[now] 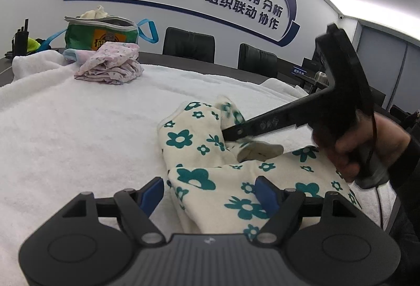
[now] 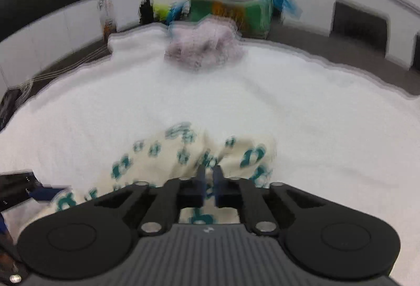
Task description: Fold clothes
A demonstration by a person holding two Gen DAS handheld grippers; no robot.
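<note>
A cream garment (image 1: 210, 168) printed with teal flowers is seen lying crumpled on a white towel (image 1: 78, 133) that covers the table. In the left wrist view, the left gripper (image 1: 210, 190) is held low over the near edge of this garment, its two blue-tipped fingers (image 1: 155, 190) spread wide apart with the cloth lying between and beneath them; nothing is clamped by it, and whether the tips touch the cloth cannot be told.

The right gripper (image 1: 231, 133) is seen in the same view reaching in from the right of the garment, gripped by a hand (image 1: 351, 147), with its tip buried in a raised fold of the cloth. In the blurred right wrist view, the fingers of the right gripper (image 2: 208, 181) are drawn nearly together, and a pinch of the flowered garment (image 2: 183, 154) is caught in the narrow gap between them.

Beyond the garment, toward the far end of the towel, a pile of pale pink and lilac clothes (image 1: 110, 65) is seen. Just behind that pile a green bag (image 1: 101, 32) with blue straps is standing, and two dark chairs (image 1: 189, 44) are set against the wall beyond the garment.
</note>
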